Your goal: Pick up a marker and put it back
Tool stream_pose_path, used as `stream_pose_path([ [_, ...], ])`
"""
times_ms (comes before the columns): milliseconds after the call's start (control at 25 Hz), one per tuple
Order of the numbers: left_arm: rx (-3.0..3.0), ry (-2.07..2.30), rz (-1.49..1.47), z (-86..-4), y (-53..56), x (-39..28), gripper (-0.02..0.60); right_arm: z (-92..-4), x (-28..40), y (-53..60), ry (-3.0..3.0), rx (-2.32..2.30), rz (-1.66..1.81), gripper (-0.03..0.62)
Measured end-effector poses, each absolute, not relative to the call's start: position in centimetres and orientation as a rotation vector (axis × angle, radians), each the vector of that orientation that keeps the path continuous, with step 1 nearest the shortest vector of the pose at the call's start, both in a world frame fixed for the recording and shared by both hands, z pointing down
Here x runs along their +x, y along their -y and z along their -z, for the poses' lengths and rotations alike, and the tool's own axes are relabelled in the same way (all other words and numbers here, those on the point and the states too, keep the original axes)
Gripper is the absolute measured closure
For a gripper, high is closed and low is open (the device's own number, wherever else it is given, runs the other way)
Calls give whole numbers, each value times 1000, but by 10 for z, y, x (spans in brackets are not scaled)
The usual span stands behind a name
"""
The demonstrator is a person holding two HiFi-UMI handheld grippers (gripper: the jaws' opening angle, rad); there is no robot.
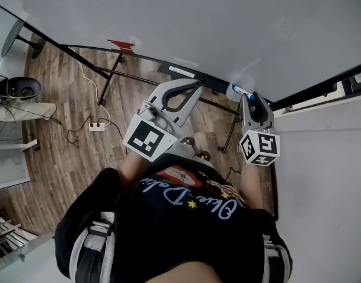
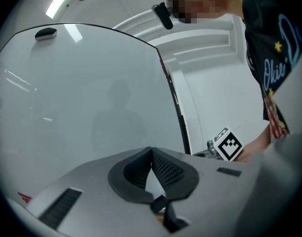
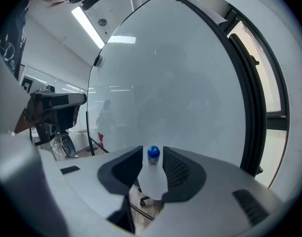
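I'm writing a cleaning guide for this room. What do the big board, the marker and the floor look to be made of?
Board: probably glossy coated steel or melamine in a dark frame; ceiling lamps reflect in it.
Marker: smooth plastic, with a white barrel and a shiny blue cap.
Floor: wood or wood-look laminate; plank seams and grain show, but the pictures leave open which.

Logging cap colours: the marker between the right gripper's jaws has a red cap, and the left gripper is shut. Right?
No: the marker is blue-capped, not red-capped; the right gripper view shows it. It does sit between the right gripper's jaws, and the left gripper is shut.
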State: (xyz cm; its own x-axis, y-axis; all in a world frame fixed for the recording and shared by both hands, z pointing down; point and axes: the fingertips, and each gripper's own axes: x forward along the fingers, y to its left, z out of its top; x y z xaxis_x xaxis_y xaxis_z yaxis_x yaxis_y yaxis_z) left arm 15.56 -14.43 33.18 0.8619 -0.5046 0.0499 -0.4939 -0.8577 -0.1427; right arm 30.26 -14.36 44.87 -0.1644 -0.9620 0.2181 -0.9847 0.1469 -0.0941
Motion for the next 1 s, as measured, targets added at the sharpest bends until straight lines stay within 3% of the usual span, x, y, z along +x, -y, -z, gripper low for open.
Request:
stream_pose_path([
  [160,-2907,-808,130,-331,144,150,578,-450,303,144,2284,1964,-337,519],
  [1000,-2918,-815,105,-330,141,142,578,-410,301,136,2285,1966,-222,522],
])
